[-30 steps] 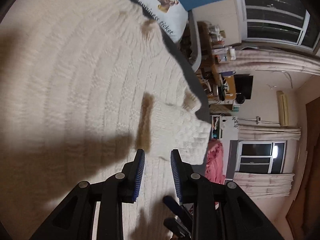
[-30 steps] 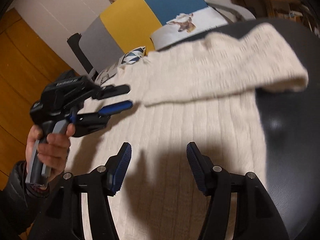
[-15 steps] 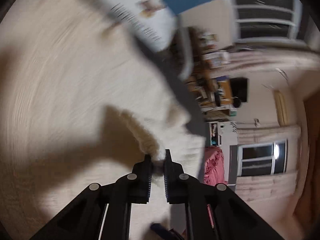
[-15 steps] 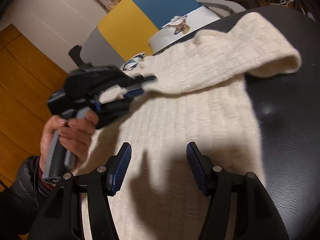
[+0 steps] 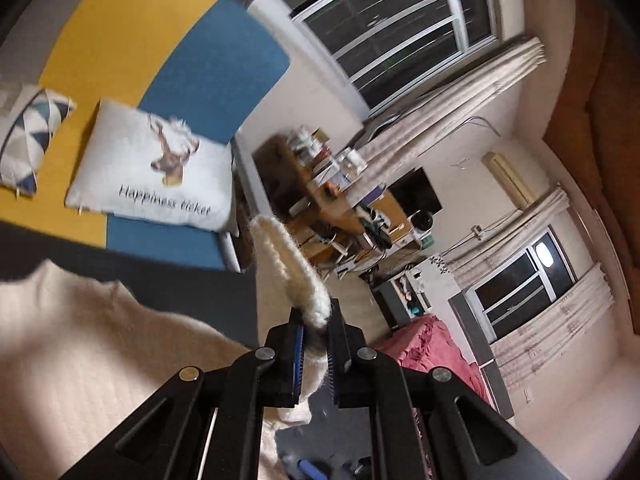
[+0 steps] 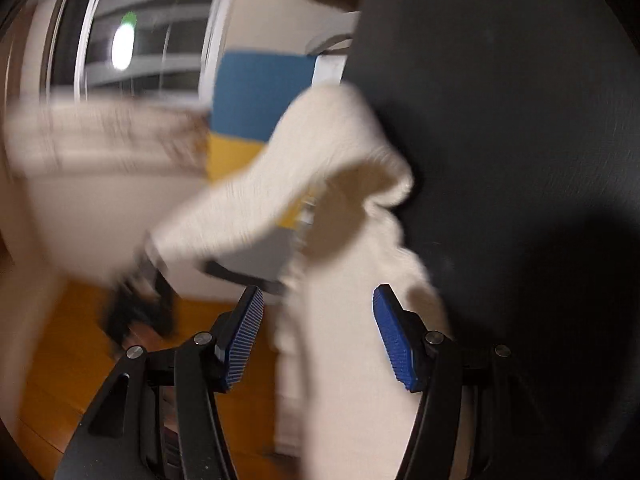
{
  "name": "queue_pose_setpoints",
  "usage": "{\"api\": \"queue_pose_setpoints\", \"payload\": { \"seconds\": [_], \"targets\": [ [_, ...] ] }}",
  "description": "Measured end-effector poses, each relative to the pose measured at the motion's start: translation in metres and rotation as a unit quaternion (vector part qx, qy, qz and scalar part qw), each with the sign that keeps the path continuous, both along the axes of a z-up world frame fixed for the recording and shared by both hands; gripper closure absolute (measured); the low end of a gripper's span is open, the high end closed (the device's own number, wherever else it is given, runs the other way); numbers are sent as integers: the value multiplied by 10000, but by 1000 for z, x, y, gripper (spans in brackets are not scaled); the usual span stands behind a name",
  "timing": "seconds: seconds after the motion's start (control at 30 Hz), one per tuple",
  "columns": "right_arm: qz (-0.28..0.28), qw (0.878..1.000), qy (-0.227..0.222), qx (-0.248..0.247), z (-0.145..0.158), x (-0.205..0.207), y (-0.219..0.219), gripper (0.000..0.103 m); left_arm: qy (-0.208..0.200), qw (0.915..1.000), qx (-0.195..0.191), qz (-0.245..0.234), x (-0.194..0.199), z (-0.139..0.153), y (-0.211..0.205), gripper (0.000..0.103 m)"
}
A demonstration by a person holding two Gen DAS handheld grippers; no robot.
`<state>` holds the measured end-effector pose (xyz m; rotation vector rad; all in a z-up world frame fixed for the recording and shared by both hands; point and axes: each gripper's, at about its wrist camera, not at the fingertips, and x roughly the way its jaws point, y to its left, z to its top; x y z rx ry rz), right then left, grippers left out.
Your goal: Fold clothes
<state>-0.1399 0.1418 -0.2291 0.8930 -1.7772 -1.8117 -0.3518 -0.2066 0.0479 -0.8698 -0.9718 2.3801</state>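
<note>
My left gripper (image 5: 316, 346) is closed on the cream knitted sweater (image 5: 80, 360): the two blue pads pinch a thick fold of its sleeve (image 5: 292, 276), and this sleeve stands up from the jaws toward 12 o'clock in the left wrist view, with its end curling toward 11 o'clock. The body of the sweater lies at 8 o'clock in that view, spread on a dark surface (image 5: 200, 292). Behind it, at 10 o'clock, a white pillow with a deer print (image 5: 156, 176) leans on a blue and yellow backrest (image 5: 216, 64), and a pillow with triangles (image 5: 28, 136) is just beside it at 9 o'clock. At 12 to 1 o'clock I see a window (image 5: 400, 20) with pale curtains, and at 4 o'clock a pink cloth (image 5: 432, 352) is on the floor side of the room. My right gripper (image 6: 318, 330) holds nothing; its jaws are opening, and the blue pads stand well apart. In the right wrist view, which is blurred, the sweater (image 6: 352, 360) hangs as a strip between my pads but does not touch them as far as I can tell. The lifted sleeve (image 6: 304, 168) goes from the centre toward 9 o'clock, where the left gripper (image 6: 140, 300) is only a dark blur. The black surface (image 6: 520, 160) fills the side from 1 to 5 o'clock.
</note>
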Motion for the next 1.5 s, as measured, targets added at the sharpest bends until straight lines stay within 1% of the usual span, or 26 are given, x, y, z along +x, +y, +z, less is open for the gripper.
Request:
{"api": "queue_pose_setpoints", "payload": {
  "seconds": [0.03,0.07,0.1,0.13,0.27,0.3,0.37,0.47,0.6,0.73,0.8,0.87,0.93,1.0,1.07,1.1,1.17,1.27,1.3,1.37,1.43,1.5],
  "targets": [
    [-133,9995,-68,-268,-4,-3,2,28,-9,10000,-49,11,3,-2,-7,95],
    [-285,9989,-138,-332,-5,-7,3,15,-66,9999,-102,22,4,-7,-12,95],
    [-401,9985,-162,-321,-5,-11,3,12,-129,9998,-158,40,6,-13,-16,95],
    [-443,9985,-149,-282,-3,-16,2,12,-192,9996,-213,57,8,-19,-21,95],
    [-328,9992,-88,-228,7,-41,-17,12,-423,9989,-164,104,13,-44,-37,95],
    [-312,9993,-124,-188,8,-47,-21,12,-450,9988,-131,118,15,-49,-42,95],
    [-246,9988,-365,-226,2,-59,-32,12,-447,9989,-56,125,17,-53,-48,95],
    [-196,9979,-569,-253,-3,-66,-39,12,-367,9992,-23,125,19,-51,-56,95],
    [-250,9976,-648,-7,1,-82,-42,12,-190,9998,-36,104,19,-41,-62,94],
    [-452,9972,-571,145,7,-97,-35,12,134,9997,-148,102,22,-27,-66,94],
    [-507,9971,-536,193,7,-106,-33,12,122,9990,-391,154,29,-29,-66,94],
    [-564,9966,-557,246,4,-109,-33,12,-104,9974,-658,261,35,-46,-70,94],
    [-577,9963,-589,252,-1,-107,-33,12,-474,9953,-751,389,43,-75,-81,94],
    [-589,9958,-551,438,-2,-103,-34,12,-924,9908,-827,537,53,-113,-96,94],
    [-505,9957,-489,596,-2,-104,-37,12,-1252,9858,-888,677,59,-144,-108,94],
    [-434,9954,-489,704,-1,-106,-39,12,-1402,9842,-802,720,61,-157,-113,94],
    [-313,9939,-505,931,2,-110,-43,12,-1703,9810,-506,779,66,-182,-125,93],
    [-102,9903,-460,1306,4,-112,-48,12,-1938,9784,92,711,74,-204,-136,91],
    [-57,9893,-438,1390,5,-112,-49,12,-1999,9771,258,686,76,-209,-140,90],
    [7,9879,-403,1496,4,-112,-48,12,-2080,9749,456,652,79,-214,-147,88],
    [61,9871,-393,1554,4,-112,-48,12,-2047,9747,611,660,80,-214,-154,86],
    [105,9864,-394,1595,4,-112,-48,12,-2047,9744,682,632,77,-214,-158,85]
  ]
}}
